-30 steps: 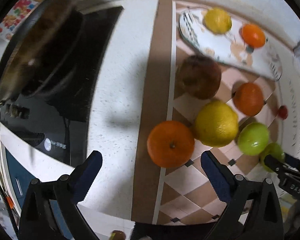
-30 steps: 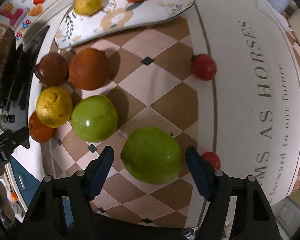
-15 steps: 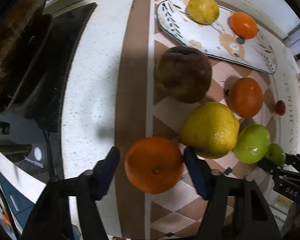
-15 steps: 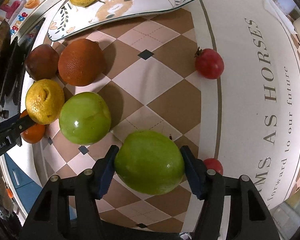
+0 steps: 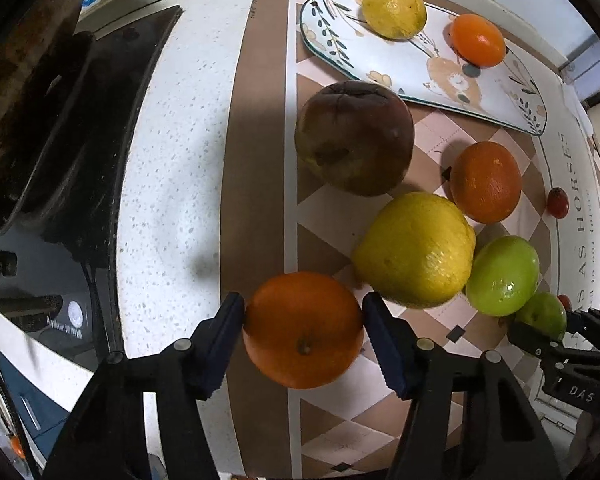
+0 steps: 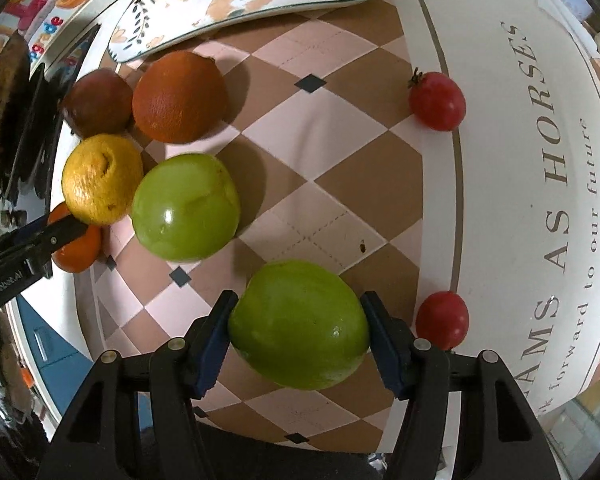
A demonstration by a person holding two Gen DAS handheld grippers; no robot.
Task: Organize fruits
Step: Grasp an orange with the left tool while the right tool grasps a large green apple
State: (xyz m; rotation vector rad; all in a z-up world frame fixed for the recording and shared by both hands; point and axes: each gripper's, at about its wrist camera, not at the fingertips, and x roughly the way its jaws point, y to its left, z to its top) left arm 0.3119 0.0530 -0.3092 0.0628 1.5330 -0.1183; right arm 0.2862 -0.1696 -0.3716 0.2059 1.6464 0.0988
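A round orange fruit (image 5: 303,330) sits low in the centre of the left wrist view, clamped between the blue pads of the left hand-held gripper (image 5: 303,334), one pad touching each side. Just up and right of it lies a large yellow lemon-shaped fruit (image 5: 416,250), then a shiny green apple (image 5: 502,276) further right. In the right wrist view, a second glossy green apple (image 6: 299,324) fills the lower centre, and the right hand-held gripper (image 6: 299,330) is closed on it, both pads pressed against its skin. A small red tomato (image 6: 442,320) lies just right of that apple; another red tomato (image 6: 437,101) sits in the upper right, well apart. All rest on a brown-and-pink checkered mat (image 6: 340,152) over the white speckled surface (image 5: 172,184). At the top of the left wrist view, a long white ceramic tray with leaf print (image 5: 412,64) holds a yellow lemon (image 5: 394,10) and a small orange mandarin (image 5: 478,40). Below the tray lie a wrinkled dark brown fruit (image 5: 354,138) and a deep orange fruit (image 5: 486,182).
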